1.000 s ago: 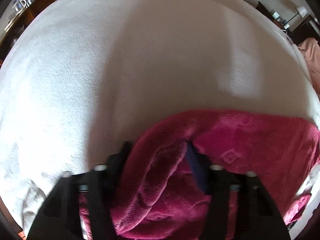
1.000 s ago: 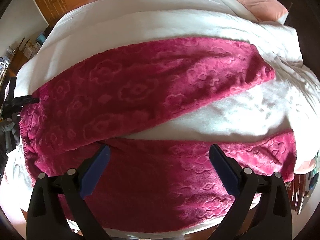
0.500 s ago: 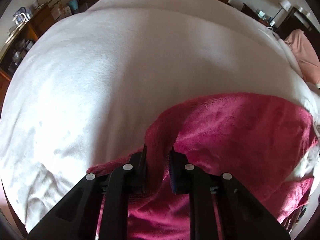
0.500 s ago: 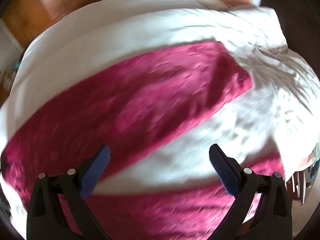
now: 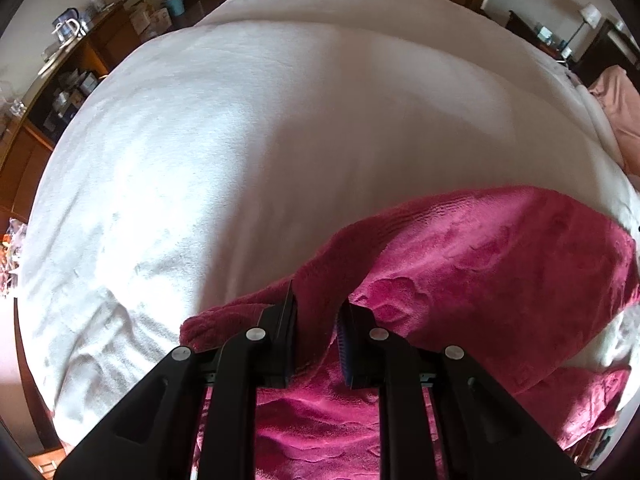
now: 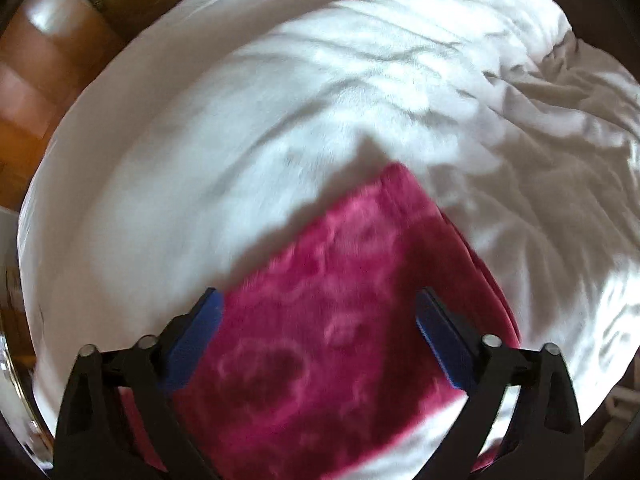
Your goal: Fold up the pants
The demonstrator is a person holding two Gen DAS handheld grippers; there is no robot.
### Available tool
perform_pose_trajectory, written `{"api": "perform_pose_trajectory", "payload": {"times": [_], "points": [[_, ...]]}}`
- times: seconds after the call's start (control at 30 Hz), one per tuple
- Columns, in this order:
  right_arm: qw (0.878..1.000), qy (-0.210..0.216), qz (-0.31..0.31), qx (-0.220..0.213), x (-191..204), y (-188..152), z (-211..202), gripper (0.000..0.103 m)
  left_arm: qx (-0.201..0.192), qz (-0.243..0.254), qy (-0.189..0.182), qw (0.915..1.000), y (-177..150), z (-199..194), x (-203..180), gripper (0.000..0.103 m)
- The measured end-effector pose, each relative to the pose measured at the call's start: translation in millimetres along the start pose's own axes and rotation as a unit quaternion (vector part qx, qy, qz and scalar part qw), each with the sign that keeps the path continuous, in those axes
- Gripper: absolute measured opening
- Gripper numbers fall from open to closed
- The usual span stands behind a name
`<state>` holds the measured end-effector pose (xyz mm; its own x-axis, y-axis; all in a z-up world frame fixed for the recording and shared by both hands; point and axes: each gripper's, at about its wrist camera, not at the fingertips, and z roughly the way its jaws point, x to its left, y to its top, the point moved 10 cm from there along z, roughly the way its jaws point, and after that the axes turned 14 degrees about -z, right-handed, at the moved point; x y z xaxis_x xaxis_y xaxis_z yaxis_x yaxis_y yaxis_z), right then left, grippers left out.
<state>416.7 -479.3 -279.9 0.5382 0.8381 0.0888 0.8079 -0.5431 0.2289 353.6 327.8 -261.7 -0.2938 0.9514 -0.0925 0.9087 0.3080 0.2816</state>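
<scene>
The magenta fleece pants (image 5: 480, 264) lie on a white bed. In the left wrist view my left gripper (image 5: 318, 304) is shut on a raised fold of the pants at the waist end, lifting the cloth into a ridge. In the right wrist view one pant leg (image 6: 328, 320) runs from the bottom toward its cuff end at the middle. My right gripper (image 6: 318, 308) is open, its blue-padded fingers wide apart above that leg, one on each side. The view is blurred.
The white bedcover (image 5: 260, 140) fills most of both views, rumpled at the right (image 6: 540, 120). A wooden sideboard with a kettle (image 5: 68, 28) stands to the left. A pink pillow (image 5: 620, 108) lies far right. Wooden cabinets (image 6: 48, 60) stand beyond the bed.
My left gripper closed on the fold of the pants and lifted it. My right gripper stayed open and swept along the far leg toward its cuff end.
</scene>
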Motion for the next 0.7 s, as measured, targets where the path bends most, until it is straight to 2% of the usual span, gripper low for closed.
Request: {"api": "perform_pose_trajectory", "payload": {"times": [0.13, 0.3, 0.4, 0.5, 0.57, 0.63, 0.7], "points": [[0.998, 0.013, 0.046, 0.034, 0.1, 17.7, 30.8, 0.086, 0.0, -0.006, 0.006, 1.0, 2.6, -2.4, 2.7, 0.016], [0.997, -0.012, 0.042, 0.059, 2.3, 22.2, 49.9, 0.08, 0.0, -0.013, 0.008, 0.9999, 1.5, -0.5, -7.0, 0.016], [0.996, -0.046, 0.02, 0.077, 3.8, 21.1, 56.6, 0.065, 0.001, -0.013, 0.008, 0.9999, -0.6, -1.2, -15.1, 0.016], [0.994, -0.064, 0.016, 0.083, -1.4, 20.1, 57.5, 0.045, 0.0, -0.01, 0.007, 0.9999, -0.1, 0.6, -14.7, 0.016], [0.994, -0.066, 0.012, 0.083, -5.0, 17.4, 53.8, 0.024, -0.002, -0.009, 0.005, 0.9999, 2.0, -0.5, -14.0, 0.016], [0.995, -0.052, 0.016, 0.078, -7.5, 15.2, 47.2, 0.01, -0.005, -0.008, 0.003, 1.0, 3.7, -3.2, -14.0, 0.016], [0.997, -0.041, 0.023, 0.068, -12.7, 12.6, 36.5, 0.007, -0.011, -0.005, 0.0, 0.9999, 5.9, -6.5, -12.6, 0.016]]}}
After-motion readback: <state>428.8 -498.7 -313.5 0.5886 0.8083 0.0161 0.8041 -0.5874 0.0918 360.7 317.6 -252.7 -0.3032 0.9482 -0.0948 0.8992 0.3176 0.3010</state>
